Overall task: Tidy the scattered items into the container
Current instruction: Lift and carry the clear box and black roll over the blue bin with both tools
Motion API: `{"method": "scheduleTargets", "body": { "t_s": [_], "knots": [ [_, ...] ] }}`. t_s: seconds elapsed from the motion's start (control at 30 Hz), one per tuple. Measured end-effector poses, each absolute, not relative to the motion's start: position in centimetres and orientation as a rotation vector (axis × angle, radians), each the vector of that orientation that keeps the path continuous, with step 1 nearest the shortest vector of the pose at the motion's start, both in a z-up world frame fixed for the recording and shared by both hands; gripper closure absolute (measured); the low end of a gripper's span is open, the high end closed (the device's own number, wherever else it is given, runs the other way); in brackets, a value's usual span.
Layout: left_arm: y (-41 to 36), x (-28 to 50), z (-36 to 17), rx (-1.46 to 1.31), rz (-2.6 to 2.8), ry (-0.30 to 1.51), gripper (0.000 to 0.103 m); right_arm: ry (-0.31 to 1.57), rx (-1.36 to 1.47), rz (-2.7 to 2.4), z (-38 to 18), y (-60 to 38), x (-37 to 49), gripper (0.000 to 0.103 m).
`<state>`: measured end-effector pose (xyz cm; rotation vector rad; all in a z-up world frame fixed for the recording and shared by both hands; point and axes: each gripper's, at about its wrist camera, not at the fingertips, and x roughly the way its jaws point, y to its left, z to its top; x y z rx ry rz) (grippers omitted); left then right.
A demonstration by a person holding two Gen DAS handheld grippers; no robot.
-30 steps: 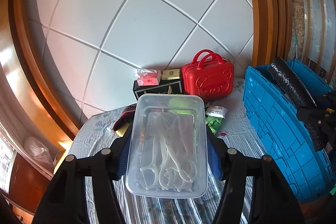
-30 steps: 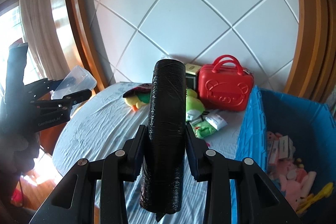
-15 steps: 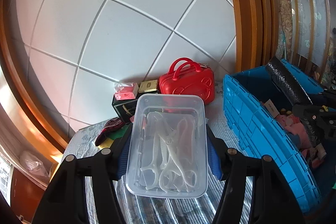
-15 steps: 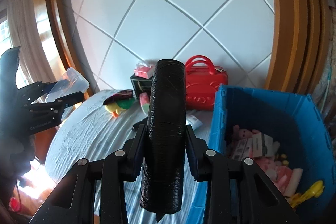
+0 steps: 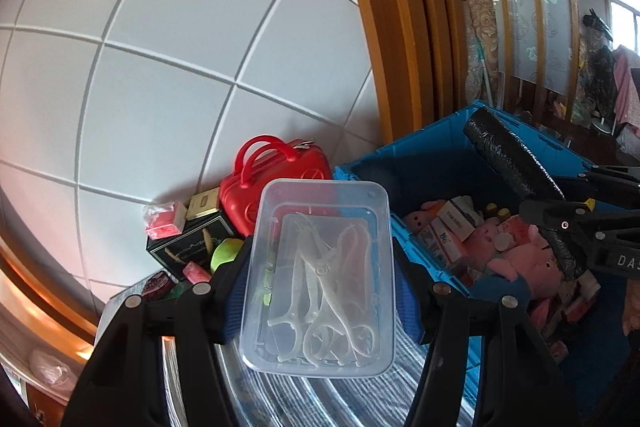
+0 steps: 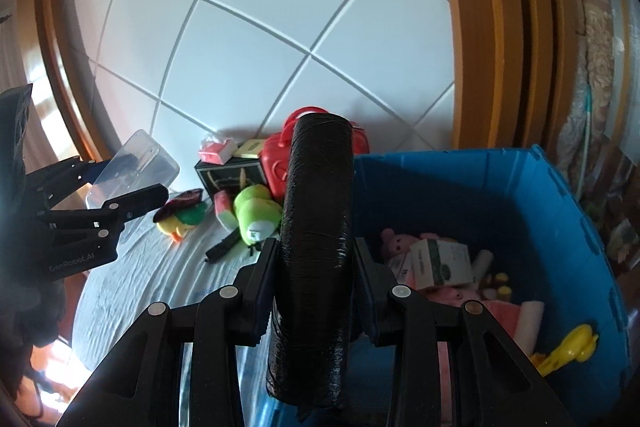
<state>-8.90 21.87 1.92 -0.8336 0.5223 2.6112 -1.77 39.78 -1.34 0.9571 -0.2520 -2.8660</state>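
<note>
While the left gripper [image 5: 320,291] was seen through its own wrist camera, its jaws pinched a clear lidded box [image 5: 320,275] of white plastic tools by the long sides, held in the air just short of the blue crate [image 5: 432,163], which already contained pink plush toys [image 5: 516,259] and small cartons [image 5: 456,215]. Beyond the box, a red case [image 5: 276,179], a black box [image 5: 188,247] and a pink packet [image 5: 164,221] remained on the bench [image 5: 320,403]. From the right wrist camera, the right gripper [image 6: 314,279] had its jaws clamped on a black wrapped roll [image 6: 316,247] above the crate's near edge, not yet let go. A green plush [image 6: 256,211], a yellow-and-green toy [image 6: 180,223] and a dark strip [image 6: 222,249] lay on the bench, so I judged the tidying roughly half finished.
</note>
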Motion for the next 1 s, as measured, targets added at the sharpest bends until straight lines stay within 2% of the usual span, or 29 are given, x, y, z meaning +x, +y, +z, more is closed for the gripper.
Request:
{"method": "scheduleTargets", "body": {
  "t_s": [0.37, 1.0],
  "knots": [
    [31.8, -10.7, 1.7, -0.769, 2.438, 0.55, 0.043, -0.36, 0.998, -3.034, -1.1, 47.0, 0.1, 0.068],
    [39.7, -11.9, 1.2, -0.76, 2.318, 0.547, 0.043, -0.439, 1.103, -3.159, -2.3, 53.3, 2.2, 0.068]
  ]
}}
